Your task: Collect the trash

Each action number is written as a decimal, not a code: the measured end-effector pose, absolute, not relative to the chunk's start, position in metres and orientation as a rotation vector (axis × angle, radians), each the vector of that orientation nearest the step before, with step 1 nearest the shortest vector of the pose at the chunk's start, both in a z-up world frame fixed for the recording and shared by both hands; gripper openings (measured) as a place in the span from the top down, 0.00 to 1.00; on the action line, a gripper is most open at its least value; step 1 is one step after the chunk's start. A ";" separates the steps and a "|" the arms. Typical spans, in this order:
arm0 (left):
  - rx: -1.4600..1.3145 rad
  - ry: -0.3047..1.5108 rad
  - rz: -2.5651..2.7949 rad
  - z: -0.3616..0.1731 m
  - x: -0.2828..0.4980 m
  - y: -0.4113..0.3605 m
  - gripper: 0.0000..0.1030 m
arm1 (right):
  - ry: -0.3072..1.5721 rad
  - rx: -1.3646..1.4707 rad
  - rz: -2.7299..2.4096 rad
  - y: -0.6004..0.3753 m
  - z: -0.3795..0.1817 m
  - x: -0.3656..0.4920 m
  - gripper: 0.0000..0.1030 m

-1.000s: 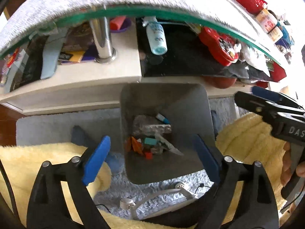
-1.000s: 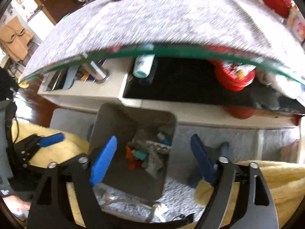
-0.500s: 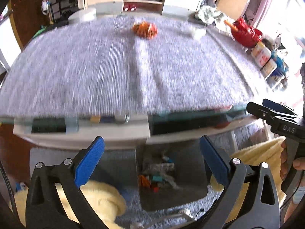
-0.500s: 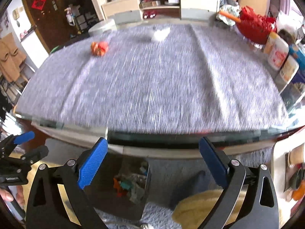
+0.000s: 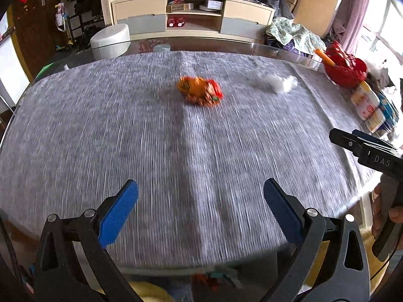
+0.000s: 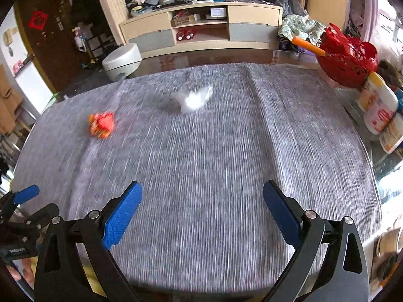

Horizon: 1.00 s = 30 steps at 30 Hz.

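A second ago we were looking down into a grey bin of scraps under the table; now we are looking across the grey tablecloth [image 5: 126, 130], with only a sliver of those scraps showing at the bottom edge of the left view. Two pieces of trash are lying on the cloth, well apart: one crumpled orange wrapper [image 5: 200, 91] and one white tissue [image 5: 279, 83]. Our left gripper [image 5: 200, 211] and right gripper [image 6: 201, 211] are both standing wide with nothing between the jaws. We are reading "DAS" on the right gripper's body.
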<state>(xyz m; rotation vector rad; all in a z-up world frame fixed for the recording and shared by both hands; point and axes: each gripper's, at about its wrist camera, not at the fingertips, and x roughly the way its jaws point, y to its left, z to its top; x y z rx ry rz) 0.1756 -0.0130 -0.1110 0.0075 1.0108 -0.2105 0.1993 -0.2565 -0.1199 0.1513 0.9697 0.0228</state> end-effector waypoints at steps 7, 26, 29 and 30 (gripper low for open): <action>0.009 1.002 -0.202 -0.117 0.240 -0.023 0.08 | 0.981 0.150 0.003 -0.261 -0.133 0.262 0.06; 0.010 1.062 -0.203 -0.153 0.331 -0.044 0.43 | 0.985 0.091 0.002 -0.255 -0.163 0.340 0.46; 0.016 1.048 -0.209 -0.151 0.329 -0.044 0.47 | 0.978 0.092 0.010 -0.259 -0.160 0.337 0.63; 0.016 1.045 -0.211 -0.150 0.328 -0.043 0.47 | 0.973 0.092 0.009 -0.259 -0.157 0.335 0.66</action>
